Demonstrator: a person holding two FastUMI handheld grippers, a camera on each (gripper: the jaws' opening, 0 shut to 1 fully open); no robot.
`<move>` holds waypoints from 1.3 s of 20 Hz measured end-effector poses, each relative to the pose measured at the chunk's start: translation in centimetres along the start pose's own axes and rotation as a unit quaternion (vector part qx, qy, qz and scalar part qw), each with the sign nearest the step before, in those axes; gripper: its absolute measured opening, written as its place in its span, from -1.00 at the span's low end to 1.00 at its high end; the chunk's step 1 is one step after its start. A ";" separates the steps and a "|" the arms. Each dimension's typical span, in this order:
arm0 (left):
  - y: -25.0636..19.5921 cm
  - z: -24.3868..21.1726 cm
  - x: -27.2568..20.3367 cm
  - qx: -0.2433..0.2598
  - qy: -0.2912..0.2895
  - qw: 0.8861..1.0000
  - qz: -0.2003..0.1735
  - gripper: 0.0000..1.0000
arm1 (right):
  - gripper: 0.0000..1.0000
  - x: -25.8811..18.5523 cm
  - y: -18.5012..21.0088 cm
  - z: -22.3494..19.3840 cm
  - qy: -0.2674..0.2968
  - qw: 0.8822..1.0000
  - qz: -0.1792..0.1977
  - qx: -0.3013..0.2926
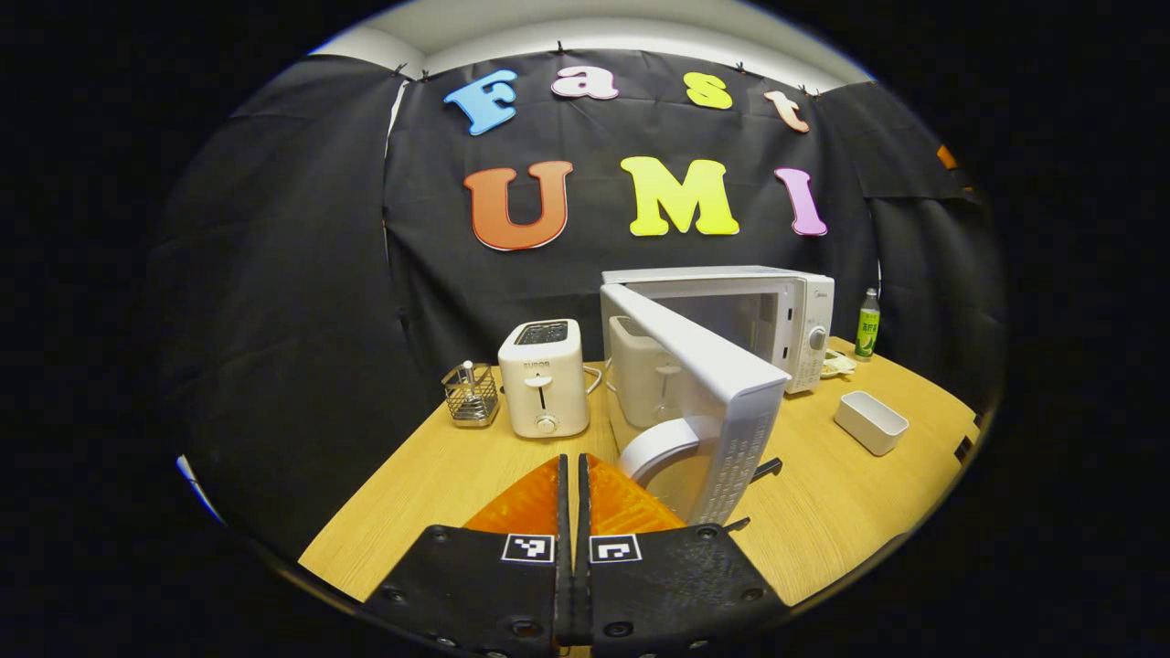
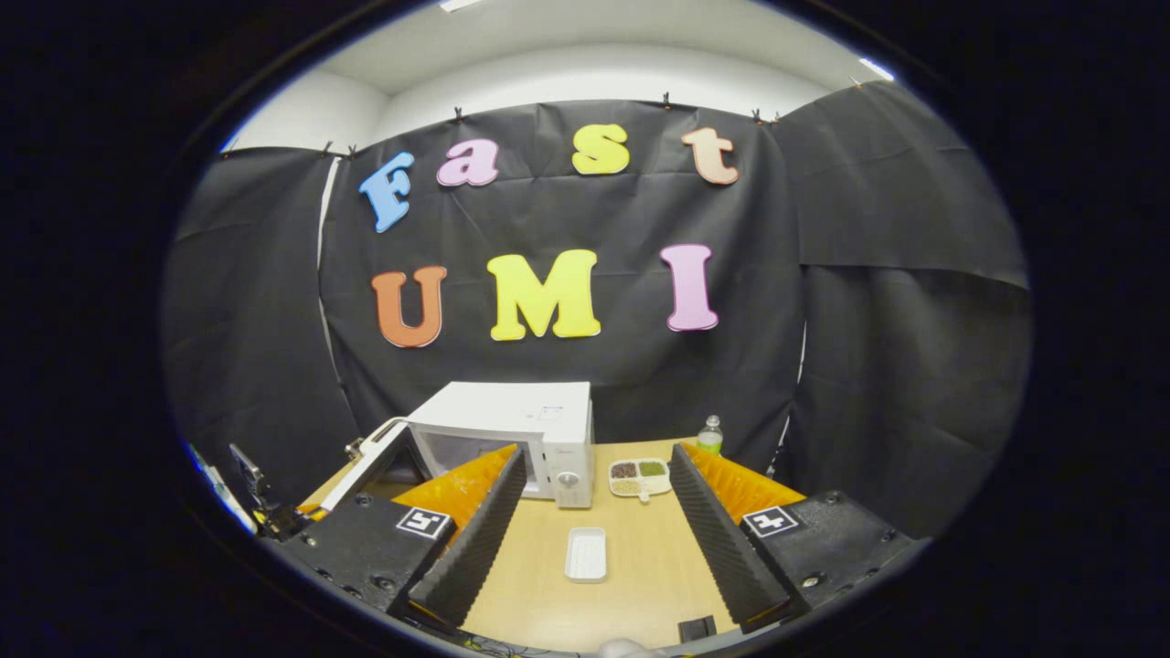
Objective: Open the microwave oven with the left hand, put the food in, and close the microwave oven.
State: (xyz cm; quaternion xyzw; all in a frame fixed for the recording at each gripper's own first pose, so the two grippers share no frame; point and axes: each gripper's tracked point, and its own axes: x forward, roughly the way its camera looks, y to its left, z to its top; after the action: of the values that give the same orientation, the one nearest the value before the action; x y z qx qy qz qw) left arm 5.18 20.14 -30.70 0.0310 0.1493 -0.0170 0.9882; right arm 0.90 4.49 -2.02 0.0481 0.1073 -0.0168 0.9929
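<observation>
Left gripper view: low over the wooden table point(image 1: 439, 484), facing the back wall, close to the open microwave door point(image 1: 704, 402), with the toaster point(image 1: 543, 377) just left of centre. Right gripper view: farther back and higher, facing the same wall, microwave point(image 2: 512, 439) left of centre, divided food tray point(image 2: 639, 475) beyond the white dish point(image 2: 586, 554). Shared by both: microwave, table, white dish, green bottle point(image 1: 867, 323), back wall.
</observation>
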 end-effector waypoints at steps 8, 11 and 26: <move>-4.9 1.0 1.5 0.007 -0.013 1.000 -0.019 -1.00 | 1.00 0.8 -0.5 0.7 -0.002 1.000 0.022 -0.008; -7.8 1.8 2.1 0.013 -0.019 0.999 -0.035 -1.00 | 1.00 0.9 -0.8 1.0 -0.004 0.999 0.030 -0.017; -22.4 5.4 8.9 0.034 -0.037 0.992 -0.115 -1.00 | 0.84 1.6 -4.7 1.9 -0.007 0.998 0.043 -0.033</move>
State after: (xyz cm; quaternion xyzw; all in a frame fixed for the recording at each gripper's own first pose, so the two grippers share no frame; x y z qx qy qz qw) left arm 14.29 -2.75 -29.45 0.0469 0.1150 -0.1366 0.9828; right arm 2.64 -0.45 -0.94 0.0196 0.0983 0.0290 0.9945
